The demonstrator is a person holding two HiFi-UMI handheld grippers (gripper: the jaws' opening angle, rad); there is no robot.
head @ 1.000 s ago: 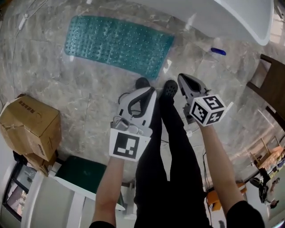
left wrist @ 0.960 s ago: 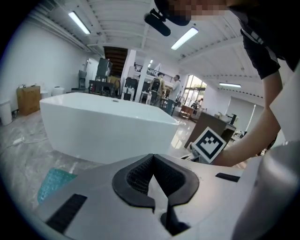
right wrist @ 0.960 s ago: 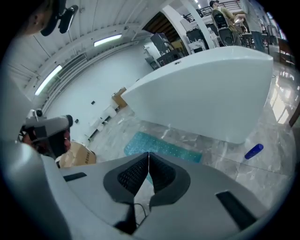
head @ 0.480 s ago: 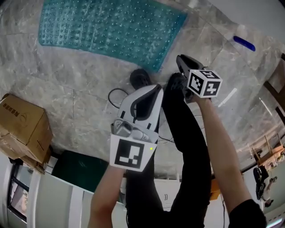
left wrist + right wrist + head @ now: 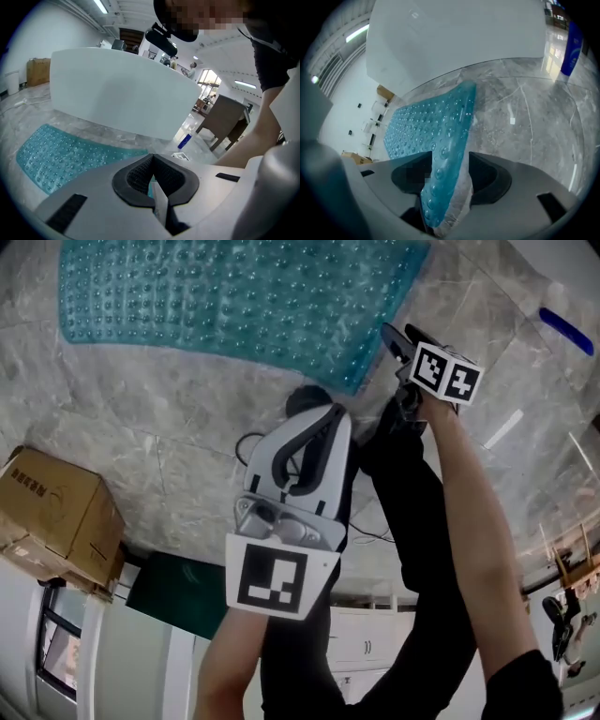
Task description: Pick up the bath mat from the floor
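The teal studded bath mat point(image 5: 234, 296) lies on the grey marble floor in front of a white tub. My right gripper point(image 5: 388, 332) is down at the mat's near right corner. In the right gripper view that corner point(image 5: 440, 154) stands up between the jaws of the right gripper point(image 5: 443, 164), which are opening wide, and the pads do not press on it. My left gripper point(image 5: 336, 413) hangs above the person's shoes, short of the mat, shut and empty. In the left gripper view the left gripper point(image 5: 152, 158) points over the mat point(image 5: 61, 154).
A white bathtub point(image 5: 122, 89) stands just behind the mat. A blue bottle point(image 5: 565, 331) lies on the floor at the right. A cardboard box point(image 5: 56, 512) sits at the left and a dark green thing point(image 5: 173, 592) behind the feet. A thin cable point(image 5: 246, 442) loops by the shoes.
The right gripper has reached forward and down to the mat's near right corner, and the mat now fills more of the head view. The left gripper has hardly moved.
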